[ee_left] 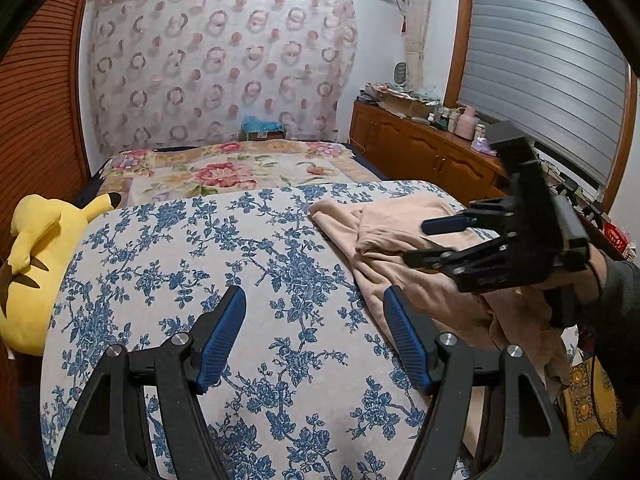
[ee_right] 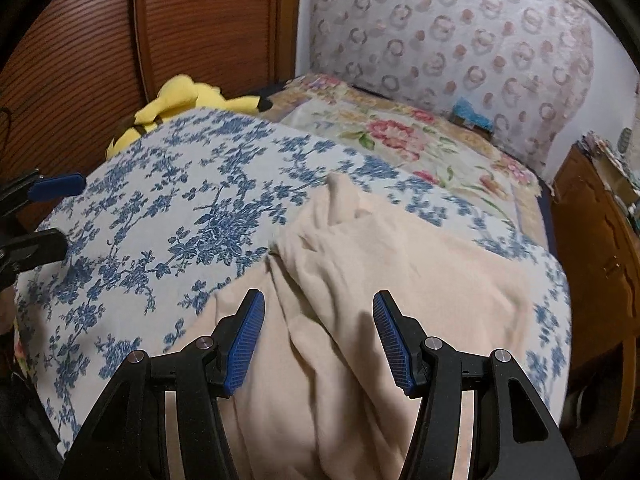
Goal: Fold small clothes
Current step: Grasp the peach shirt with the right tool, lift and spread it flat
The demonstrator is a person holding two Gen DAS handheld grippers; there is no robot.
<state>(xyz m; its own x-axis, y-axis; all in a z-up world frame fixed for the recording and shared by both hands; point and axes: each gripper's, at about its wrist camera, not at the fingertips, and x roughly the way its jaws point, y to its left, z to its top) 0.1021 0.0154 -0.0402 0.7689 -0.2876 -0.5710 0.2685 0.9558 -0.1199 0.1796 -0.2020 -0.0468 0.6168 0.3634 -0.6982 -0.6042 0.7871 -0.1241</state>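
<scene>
peach-beige garment [ee_right: 380,264] lay rumpled on the blue-flowered bedspread [ee_left: 256,264] (unfolded); right gripper [ee_right: 318,344] hovered above it, left gripper [ee_left: 314,340] alongside, both spread and empty, ready to grab.

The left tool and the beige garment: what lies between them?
Only bare floral sheet separates the left tool from the garment, in the left wrist view.
</scene>
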